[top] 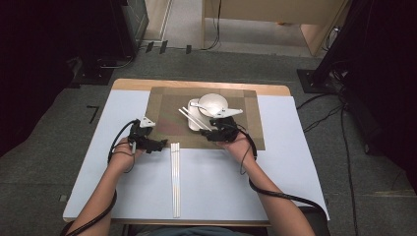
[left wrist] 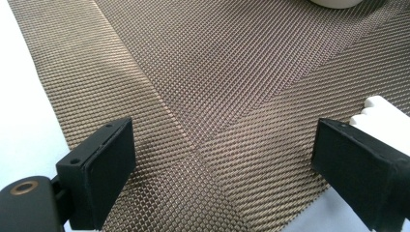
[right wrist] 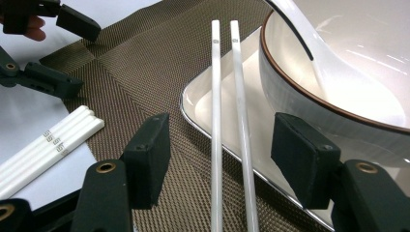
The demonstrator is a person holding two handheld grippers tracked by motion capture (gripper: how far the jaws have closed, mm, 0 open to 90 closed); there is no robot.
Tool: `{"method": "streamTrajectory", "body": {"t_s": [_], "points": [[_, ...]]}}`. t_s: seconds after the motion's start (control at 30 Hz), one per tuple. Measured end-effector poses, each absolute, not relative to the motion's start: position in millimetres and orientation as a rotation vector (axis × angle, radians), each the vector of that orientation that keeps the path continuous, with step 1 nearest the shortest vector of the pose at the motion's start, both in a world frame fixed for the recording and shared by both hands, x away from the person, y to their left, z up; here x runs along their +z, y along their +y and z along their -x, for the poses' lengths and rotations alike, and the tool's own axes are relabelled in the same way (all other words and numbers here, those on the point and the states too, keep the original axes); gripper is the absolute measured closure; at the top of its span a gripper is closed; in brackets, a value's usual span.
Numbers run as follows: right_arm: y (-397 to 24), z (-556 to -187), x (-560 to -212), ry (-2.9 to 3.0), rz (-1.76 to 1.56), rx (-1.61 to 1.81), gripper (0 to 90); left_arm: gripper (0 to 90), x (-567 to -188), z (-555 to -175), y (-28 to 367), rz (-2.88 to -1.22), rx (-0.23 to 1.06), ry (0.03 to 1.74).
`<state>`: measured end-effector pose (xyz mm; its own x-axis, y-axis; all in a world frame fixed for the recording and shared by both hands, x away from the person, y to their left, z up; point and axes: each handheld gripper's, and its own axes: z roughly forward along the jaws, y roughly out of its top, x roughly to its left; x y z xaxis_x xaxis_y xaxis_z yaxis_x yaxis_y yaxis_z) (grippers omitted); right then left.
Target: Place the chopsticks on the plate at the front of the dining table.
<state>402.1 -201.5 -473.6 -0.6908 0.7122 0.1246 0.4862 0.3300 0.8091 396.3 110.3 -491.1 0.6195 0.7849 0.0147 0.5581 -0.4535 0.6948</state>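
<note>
A pair of white chopsticks (right wrist: 215, 96) lies slanted across the rim of a white rectangular plate (right wrist: 193, 104), next to a white bowl (right wrist: 348, 63) with a white spoon (right wrist: 300, 34) in it. My right gripper (right wrist: 225, 154) is open, one jaw on each side of that pair, not touching it. In the high view the right gripper (top: 212, 132) sits at the plate's near edge. My left gripper (left wrist: 227, 159) is open and empty over the brown woven placemat (left wrist: 203, 72), at its near left corner (top: 158, 145). Several more white chopsticks (top: 175, 179) lie on the white table.
The placemat (top: 167, 113) covers the middle back of the white table (top: 123, 172). The loose chopsticks' far ends (left wrist: 382, 113) touch the mat's near edge beside the left gripper's jaw. Cables trail from both grippers along the forearms.
</note>
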Motion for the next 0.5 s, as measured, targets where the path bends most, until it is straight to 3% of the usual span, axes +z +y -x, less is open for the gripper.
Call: {"method": "streamTrajectory", "body": {"t_s": [0.5], "points": [[-212.0,-391.7,-479.6,2.331,-1.109,1.253,40.9,8.3,-485.6,-409.9,104.3,-2.139,0.383,1.063]]}}
